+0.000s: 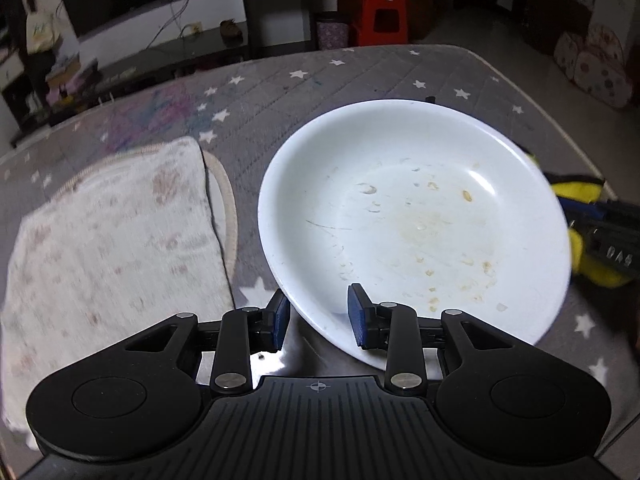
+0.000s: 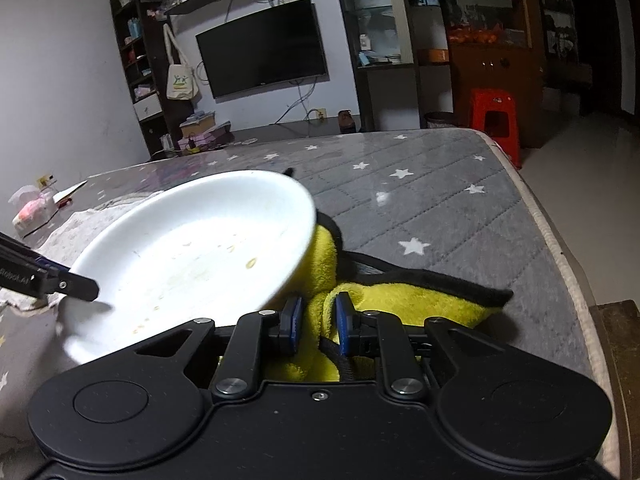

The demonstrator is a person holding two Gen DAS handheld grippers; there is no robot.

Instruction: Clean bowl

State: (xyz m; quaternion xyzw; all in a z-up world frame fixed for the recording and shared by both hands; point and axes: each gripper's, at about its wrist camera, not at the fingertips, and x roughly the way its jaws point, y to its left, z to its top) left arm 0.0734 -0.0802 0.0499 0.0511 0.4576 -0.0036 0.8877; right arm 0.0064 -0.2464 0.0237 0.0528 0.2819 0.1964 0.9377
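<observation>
A home living room: a wall-mounted television (image 2: 262, 46) hangs above a low cabinet (image 2: 280, 130), dark shelves (image 2: 138, 60) hold household clutter, a tote bag (image 2: 182, 80) dangles nearby, and a red plastic stool (image 2: 494, 120) stands on the floor.

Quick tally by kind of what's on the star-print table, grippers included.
Bowls: 1, white bowl, tilted, food specks inside
Cloths: 2, yellow cloth and pale towel
Grippers: 2, left gripper on the bowl rim, right gripper on the yellow cloth
Total: 5
Small items at the table's far left edge are too unclear to count.
</observation>
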